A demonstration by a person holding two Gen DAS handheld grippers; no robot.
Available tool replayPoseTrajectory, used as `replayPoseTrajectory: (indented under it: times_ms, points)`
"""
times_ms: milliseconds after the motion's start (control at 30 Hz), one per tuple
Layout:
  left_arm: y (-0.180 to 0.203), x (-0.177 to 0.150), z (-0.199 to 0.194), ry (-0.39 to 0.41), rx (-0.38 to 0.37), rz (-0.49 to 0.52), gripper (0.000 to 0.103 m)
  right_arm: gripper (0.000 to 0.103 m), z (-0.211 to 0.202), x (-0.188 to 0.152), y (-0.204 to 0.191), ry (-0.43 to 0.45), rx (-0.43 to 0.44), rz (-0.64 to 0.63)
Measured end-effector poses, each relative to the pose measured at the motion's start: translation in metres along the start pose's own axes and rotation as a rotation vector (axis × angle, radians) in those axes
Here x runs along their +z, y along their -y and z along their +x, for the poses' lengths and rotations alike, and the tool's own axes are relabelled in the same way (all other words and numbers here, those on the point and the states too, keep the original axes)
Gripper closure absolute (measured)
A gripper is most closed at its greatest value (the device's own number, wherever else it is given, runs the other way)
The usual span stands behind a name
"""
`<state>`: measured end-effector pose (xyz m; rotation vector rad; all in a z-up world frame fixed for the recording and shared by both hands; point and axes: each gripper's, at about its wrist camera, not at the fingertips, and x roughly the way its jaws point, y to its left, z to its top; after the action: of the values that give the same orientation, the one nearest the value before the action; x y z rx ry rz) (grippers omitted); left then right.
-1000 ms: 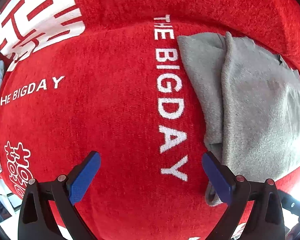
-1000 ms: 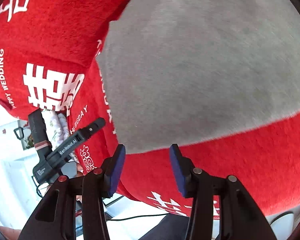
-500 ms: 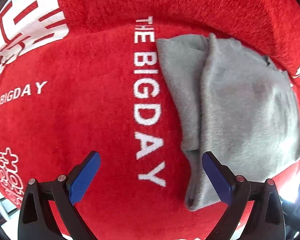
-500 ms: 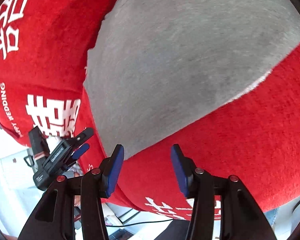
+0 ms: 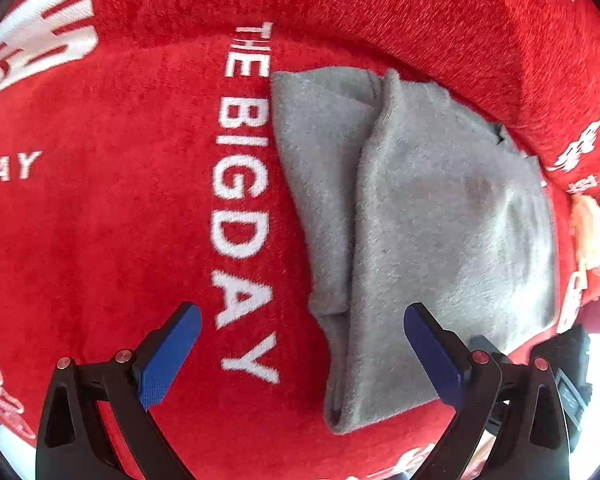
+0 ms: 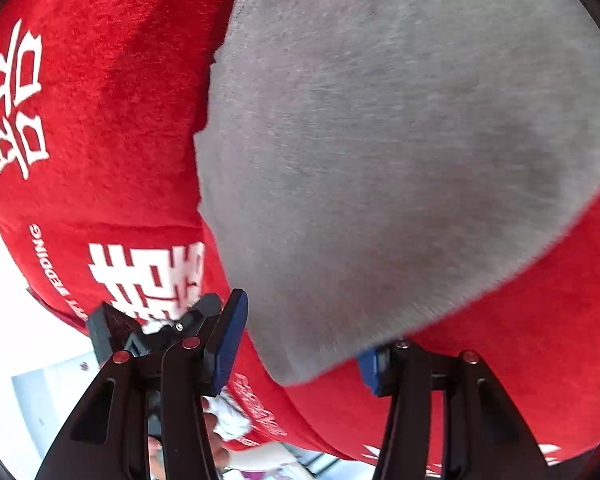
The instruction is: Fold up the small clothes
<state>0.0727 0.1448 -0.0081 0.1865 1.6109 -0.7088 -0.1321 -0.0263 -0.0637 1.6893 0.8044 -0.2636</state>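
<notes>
Lower now, the right gripper [image 6: 300,340] – jaws apart, gripping nothing – straddles the grey garment's [image 6: 380,140] near edge.

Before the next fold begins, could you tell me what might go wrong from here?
1. The right gripper straddles the near corner of the fuzzy grey garment; closing could also pinch the red plush blanket.
2. The open left gripper sits off the garment's folded edge, so it may miss a layer.
</notes>
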Motion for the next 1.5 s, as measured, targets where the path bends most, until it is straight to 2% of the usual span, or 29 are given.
replayPoseTrajectory:
  times_ms: [33, 67, 100, 167, 233, 333, 400, 467, 567, 600, 667, 733, 767, 867, 933, 1033, 1100, 1167, 1200, 1233, 1300, 1367, 1500]
  points:
    - [-0.002, 0.003, 0.000, -0.007, -0.029, -0.009, 0.001, 0.055, 0.004, 0.002, 0.000, -0.015, 0.023, 0.024]
    - [-0.005, 0.007, 0.001, -0.015, -0.060, -0.022, 0.001, 0.066, 0.005, 0.003, 0.001, -0.030, 0.036, 0.044]
    - [-0.006, 0.010, 0.002, -0.023, -0.094, -0.033, 0.001, 0.096, 0.008, 0.004, 0.000, -0.050, 0.046, 0.064]
    - [-0.008, 0.017, 0.005, -0.036, -0.151, -0.047, 0.001, 0.095, 0.005, 0.008, -0.008, -0.065, 0.082, 0.049]
    - [-0.007, 0.023, 0.009, -0.053, -0.214, -0.056, 0.001, 0.095, -0.006, 0.011, -0.026, -0.070, 0.112, -0.026]
    - [0.000, 0.034, 0.020, -0.083, -0.337, -0.083, 0.001, 0.095, -0.017, 0.015, -0.049, -0.077, 0.137, -0.100]
    - [0.008, 0.040, 0.025, -0.094, -0.392, -0.098, 0.001, 0.095, -0.023, 0.018, -0.059, -0.082, 0.145, -0.129]
    - [0.020, 0.047, 0.029, -0.093, -0.424, -0.106, 0.002, 0.095, -0.024, 0.021, -0.065, -0.093, 0.142, -0.148]
    - [0.047, 0.051, 0.025, -0.079, -0.446, -0.051, 0.002, 0.095, -0.024, 0.021, -0.066, -0.115, 0.113, -0.175]
    - [0.057, 0.051, 0.022, -0.061, -0.427, -0.018, 0.004, 0.095, -0.022, 0.019, -0.065, -0.123, 0.095, -0.183]
    - [0.074, 0.053, 0.020, -0.036, -0.349, 0.044, 0.025, 0.095, -0.018, 0.014, -0.059, -0.146, 0.023, -0.202]
    - [0.080, 0.053, 0.026, -0.046, -0.280, 0.066, 0.073, 0.093, -0.012, 0.009, -0.051, -0.174, -0.073, -0.218]
    - [0.080, 0.053, 0.032, -0.058, -0.233, 0.065, 0.079, 0.091, -0.010, 0.006, -0.047, -0.198, -0.128, -0.228]
    - [0.073, 0.053, 0.035, -0.061, -0.187, 0.056, 0.080, 0.085, -0.010, 0.001, -0.041, -0.274, -0.242, -0.261]
    - [0.072, 0.052, 0.035, -0.059, -0.160, 0.055, 0.080, 0.075, -0.023, 0.001, -0.042, -0.298, -0.290, -0.300]
    - [0.073, 0.050, 0.033, -0.059, -0.134, 0.054, 0.080, 0.055, -0.047, 0.012, -0.056, -0.245, -0.337, -0.373]
    - [0.069, 0.045, 0.028, -0.059, -0.117, 0.065, 0.080, 0.055, -0.064, 0.024, -0.067, -0.177, -0.368, -0.423]
    - [0.076, 0.045, 0.031, -0.059, -0.098, 0.068, 0.079, 0.057, -0.075, 0.043, -0.077, -0.105, -0.395, -0.452]
    - [0.080, 0.045, 0.033, -0.058, -0.090, 0.069, 0.076, 0.067, -0.077, 0.051, -0.079, -0.082, -0.407, -0.456]
    - [0.085, 0.045, 0.036, -0.057, -0.077, 0.070, 0.065, 0.083, -0.076, 0.062, -0.081, -0.060, -0.426, -0.458]
    - [0.086, 0.045, 0.036, -0.051, -0.029, 0.074, 0.052, 0.092, -0.073, 0.074, -0.085, -0.031, -0.469, -0.472]
    - [0.087, 0.044, 0.037, -0.056, -0.009, 0.082, 0.052, 0.092, -0.064, 0.084, -0.091, -0.011, -0.489, -0.497]
    - [0.090, 0.044, 0.040, -0.055, 0.018, 0.081, 0.052, 0.092, -0.045, 0.096, -0.097, -0.024, -0.502, -0.554]
